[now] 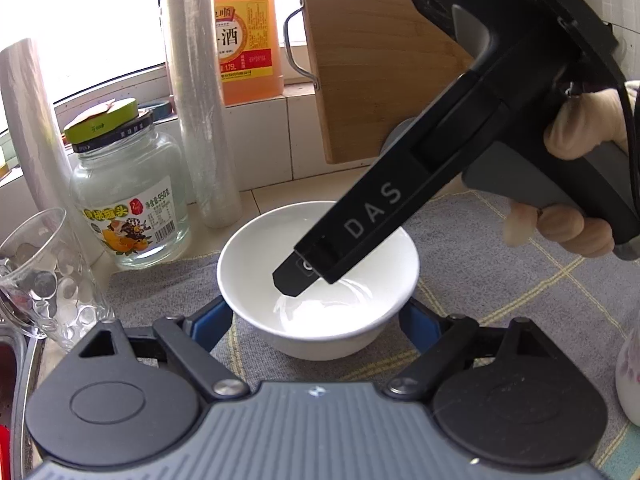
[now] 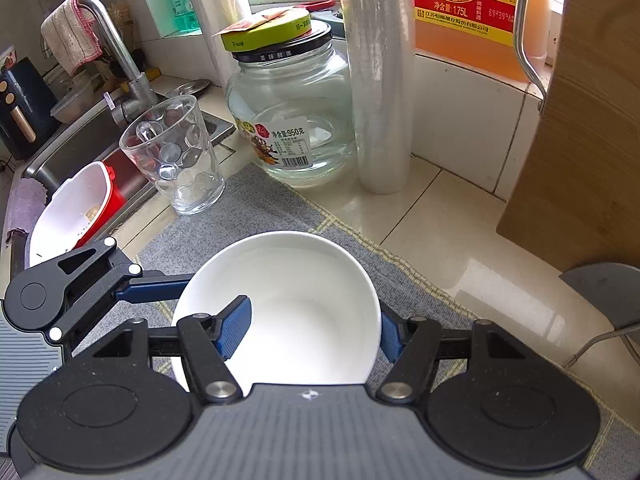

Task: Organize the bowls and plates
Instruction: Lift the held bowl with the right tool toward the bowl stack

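A white bowl [image 1: 280,248] sits upright on a grey checked mat [image 1: 520,288]. My left gripper [image 1: 316,326] is open, its blue fingers on either side of the bowl's base. My right gripper [image 2: 312,330] straddles the bowl's [image 2: 304,304] rim: one blue finger [image 2: 234,326] is inside, the other [image 2: 390,336] outside the wall. The jaws stand wide, not clamped. In the left wrist view, the right gripper's finger [image 1: 304,276] dips into the bowl from the upper right. No plates are in view.
A glass jar [image 2: 292,120], a tumbler [image 2: 176,156], upright film rolls [image 2: 380,80] and an orange bottle [image 2: 468,12] stand behind the mat. A wooden cutting board [image 2: 580,160] leans at the right. A sink [image 2: 72,152] with a white and red basket lies at the left.
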### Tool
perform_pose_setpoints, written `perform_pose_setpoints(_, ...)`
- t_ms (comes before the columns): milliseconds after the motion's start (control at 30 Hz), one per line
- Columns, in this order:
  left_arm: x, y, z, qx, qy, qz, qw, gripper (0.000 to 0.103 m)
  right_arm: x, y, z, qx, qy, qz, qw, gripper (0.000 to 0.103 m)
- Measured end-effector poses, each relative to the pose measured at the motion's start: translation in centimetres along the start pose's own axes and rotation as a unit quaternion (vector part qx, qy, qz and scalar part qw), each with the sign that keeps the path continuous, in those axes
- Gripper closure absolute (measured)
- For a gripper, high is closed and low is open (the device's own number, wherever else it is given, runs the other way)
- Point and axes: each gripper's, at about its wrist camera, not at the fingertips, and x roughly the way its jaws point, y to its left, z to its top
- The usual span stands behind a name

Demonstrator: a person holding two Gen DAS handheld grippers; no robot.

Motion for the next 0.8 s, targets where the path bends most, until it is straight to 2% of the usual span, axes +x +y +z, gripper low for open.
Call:
perform_pose_setpoints(167, -1.9, -1.1, 0.2, 0.014, -0.005, -0.008, 0.9999, 0.014, -1.8, 0.9, -0.9, -0.013, 0.005, -0.008, 1.0, 0.036)
perform_pose_setpoints(800, -7.6, -6.1, 1.1, 0.032, -0.009, -0.042, 0.9986, 0.014, -10.4, 2.9, -5.4, 0.0, -0.028, -0.007, 1.0, 0.036)
